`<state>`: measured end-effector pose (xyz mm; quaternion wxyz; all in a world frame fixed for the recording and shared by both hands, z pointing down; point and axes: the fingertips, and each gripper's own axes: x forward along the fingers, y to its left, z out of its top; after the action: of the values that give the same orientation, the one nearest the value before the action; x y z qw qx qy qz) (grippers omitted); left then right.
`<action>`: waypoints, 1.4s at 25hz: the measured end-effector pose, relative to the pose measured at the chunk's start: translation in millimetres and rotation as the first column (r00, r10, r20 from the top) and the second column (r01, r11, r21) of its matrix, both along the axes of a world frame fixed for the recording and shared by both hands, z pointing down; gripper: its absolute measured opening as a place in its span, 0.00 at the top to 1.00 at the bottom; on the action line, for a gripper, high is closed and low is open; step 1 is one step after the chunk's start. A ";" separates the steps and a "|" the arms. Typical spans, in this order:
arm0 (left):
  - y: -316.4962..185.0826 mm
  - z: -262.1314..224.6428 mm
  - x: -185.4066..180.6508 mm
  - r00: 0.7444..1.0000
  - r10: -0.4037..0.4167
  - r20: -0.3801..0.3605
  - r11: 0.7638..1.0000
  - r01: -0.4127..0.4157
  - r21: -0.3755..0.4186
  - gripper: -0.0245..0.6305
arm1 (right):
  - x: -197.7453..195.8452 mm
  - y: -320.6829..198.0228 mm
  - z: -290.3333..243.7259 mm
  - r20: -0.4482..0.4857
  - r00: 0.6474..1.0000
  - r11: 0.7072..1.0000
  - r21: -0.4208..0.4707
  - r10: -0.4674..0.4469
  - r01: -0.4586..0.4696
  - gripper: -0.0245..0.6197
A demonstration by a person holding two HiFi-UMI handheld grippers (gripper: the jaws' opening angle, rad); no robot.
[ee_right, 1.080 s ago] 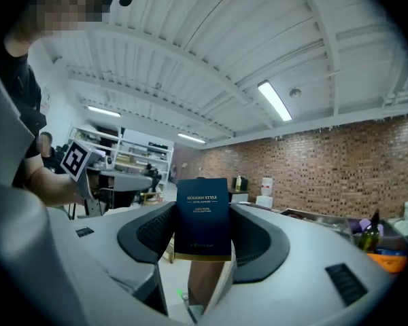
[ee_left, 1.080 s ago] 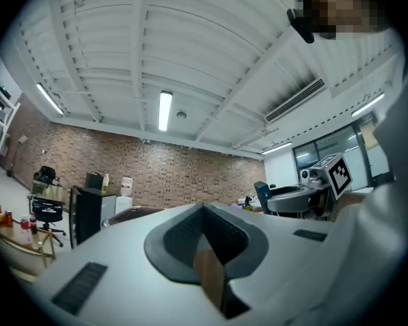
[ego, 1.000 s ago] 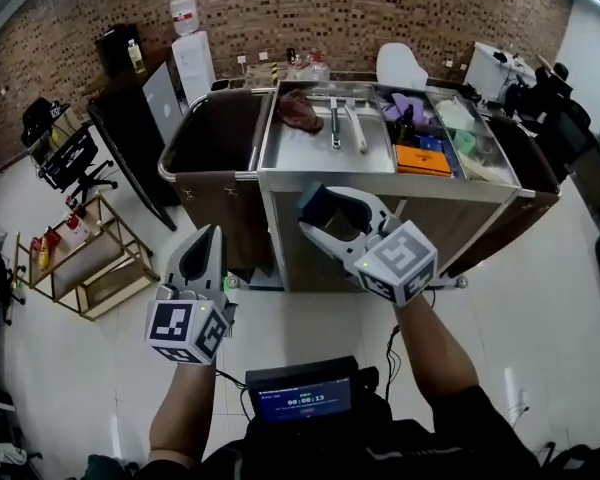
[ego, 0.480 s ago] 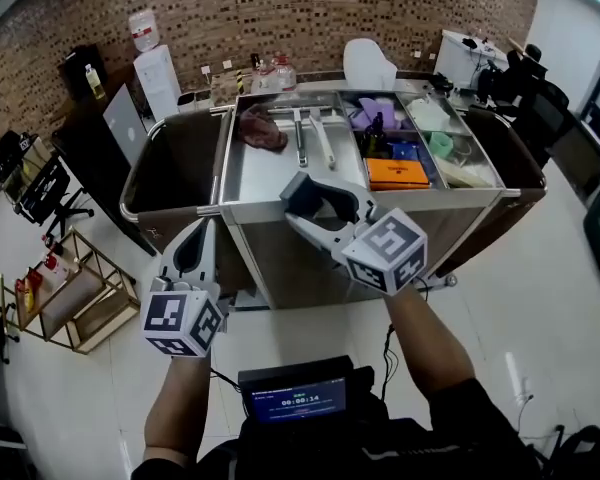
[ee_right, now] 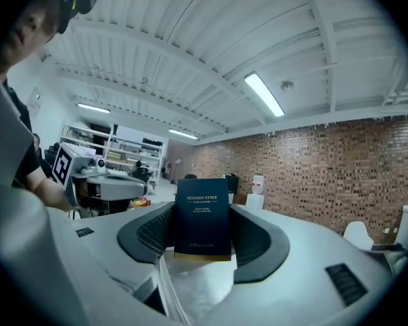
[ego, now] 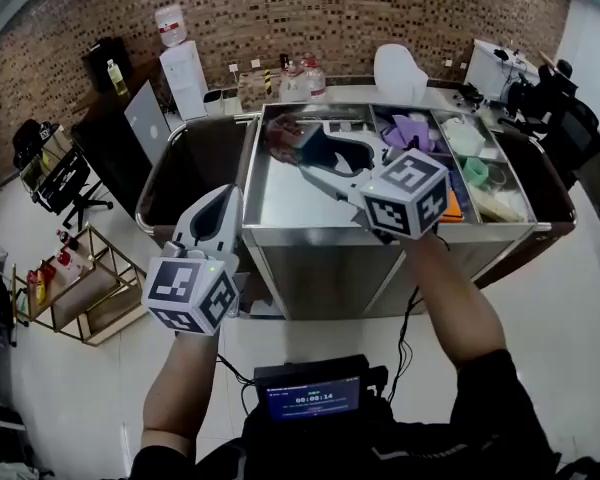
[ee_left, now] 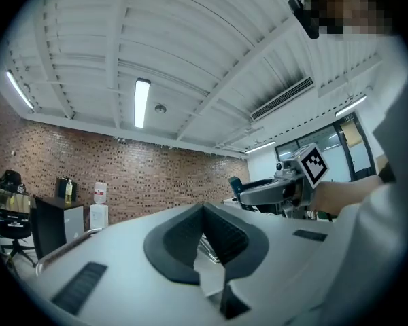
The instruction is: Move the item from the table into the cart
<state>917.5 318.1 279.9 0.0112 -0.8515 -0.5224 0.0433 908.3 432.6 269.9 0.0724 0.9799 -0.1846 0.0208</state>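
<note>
Gripping a dark blue box (ee_right: 202,217) in its fingers, the right gripper (ego: 312,146) hangs over the cart (ego: 310,231); left gripper (ego: 220,200) fingers clenched, empty.

You have carried your right hand-held gripper (ego: 318,151), with the dark blue box (ee_right: 202,216) clamped in its jaws, from in front of the cart (ego: 380,233) to above its steel top tray (ego: 280,198). Your left hand-held gripper (ego: 218,206) has also come forward, up beside the cart's front left corner.
</note>
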 end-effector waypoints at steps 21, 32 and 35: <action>26.3 31.4 252.9 0.991 0.015 0.135 0.996 -0.027 0.090 0.96 | 301.2 13.6 94.8 0.531 0.847 0.975 -0.189 0.000 0.119 0.58; 71.0 92.4 314.6 0.968 -0.015 0.250 0.985 -0.029 0.170 0.96 | 358.5 51.9 193.9 0.733 0.679 0.947 -0.206 -0.017 0.246 0.58; 80.2 102.6 325.5 0.965 -0.020 0.261 0.983 -0.029 0.184 0.96 | 364.7 55.8 214.9 0.772 0.635 0.931 -0.214 -0.025 0.296 0.58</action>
<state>1243.0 398.4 382.5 0.0216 -0.8438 -0.5229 -0.1185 1273.0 488.5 484.8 0.1486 0.8344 -0.2794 0.4513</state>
